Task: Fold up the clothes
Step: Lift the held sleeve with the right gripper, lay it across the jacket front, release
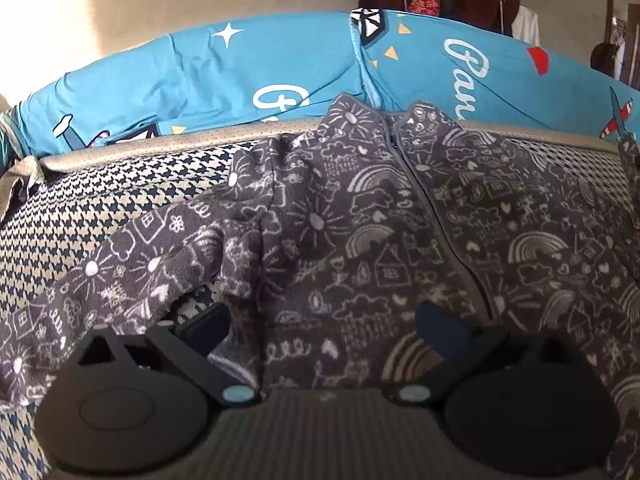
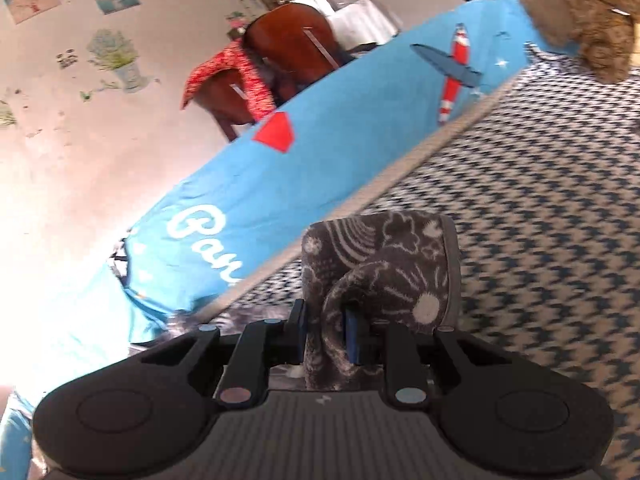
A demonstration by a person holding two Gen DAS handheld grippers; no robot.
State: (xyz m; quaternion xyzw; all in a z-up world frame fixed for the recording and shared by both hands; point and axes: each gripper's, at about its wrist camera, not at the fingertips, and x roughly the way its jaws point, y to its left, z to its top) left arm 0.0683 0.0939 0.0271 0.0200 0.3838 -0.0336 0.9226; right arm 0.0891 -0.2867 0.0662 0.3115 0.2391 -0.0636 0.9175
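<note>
We see a grey fleece jacket [image 1: 360,220] with little white drawings lying on the houndstooth bed [image 1: 100,208]. Its zipper [image 1: 432,192] faces up and is closed near the collar. The collar sits by the grey trim of the bed, just in front of the blue blanket [image 1: 200,80]. One sleeve [image 1: 140,264] stretches out to the side of the zipper and looks bunched.

Our left tongs [image 1: 324,328] are wide open and hold nothing. They hover low over the jacket's body, beside the zipper, maybe so they can press or pinch the cloth there.

Our right tongs [image 2: 324,336] are pinched tight on a piece of the jacket [image 2: 380,272], and it stands up in front of them. We think it is a sleeve end or a hem, but the view is blurry. Holding it up lets us carry it over toward the zipper for a fold.
</note>
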